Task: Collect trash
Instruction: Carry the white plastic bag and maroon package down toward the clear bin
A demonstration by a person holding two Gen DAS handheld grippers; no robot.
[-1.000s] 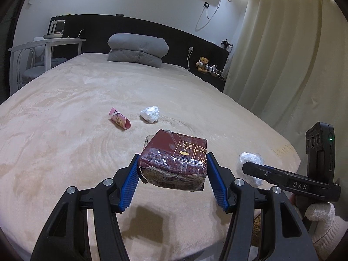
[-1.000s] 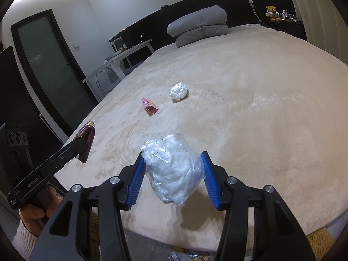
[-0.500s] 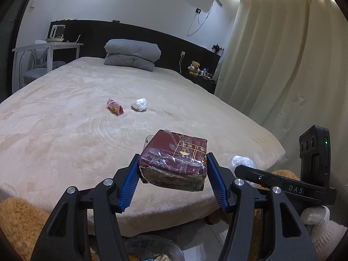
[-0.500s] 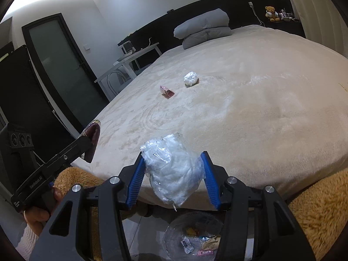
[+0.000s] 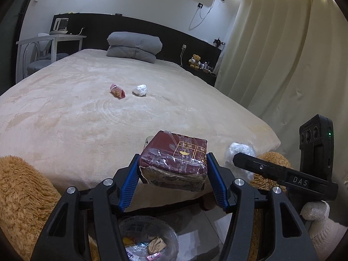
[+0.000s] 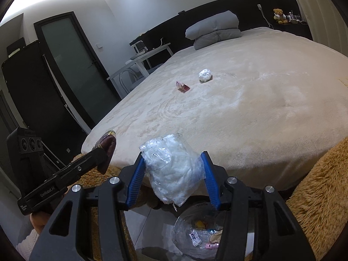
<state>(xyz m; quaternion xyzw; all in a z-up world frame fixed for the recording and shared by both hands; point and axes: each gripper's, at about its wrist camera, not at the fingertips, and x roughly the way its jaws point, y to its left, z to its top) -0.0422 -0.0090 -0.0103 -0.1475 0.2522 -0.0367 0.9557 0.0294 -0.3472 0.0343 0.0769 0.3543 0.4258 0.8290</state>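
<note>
Filling most of both views, the beige bed (image 5: 91,117) is stretching back to a folded grey quilt (image 5: 134,46) by the dark headboard, with a furry brown rug (image 5: 19,195) lying at its foot. Down on the floor between the rug's two sides, a clear-lined trash bin (image 6: 191,237) is sitting with scraps inside, directly under both tools. The left gripper (image 5: 173,181) is hanging above the bin past the foot of the bed, its blue pads (image 5: 129,186) pinching a maroon packet (image 5: 174,159) wrapped in clear film. The right gripper (image 6: 175,179) is hovering just beside it, its pads (image 6: 209,179) squeezing a crumpled clear plastic bag (image 6: 174,169) whose lower end is dangling over the bin's mouth. Farther up the bed, two pieces are lying near each other on the blanket: a white wad (image 5: 140,89) and, to its left, a small pink wrapper (image 5: 117,91).
</note>
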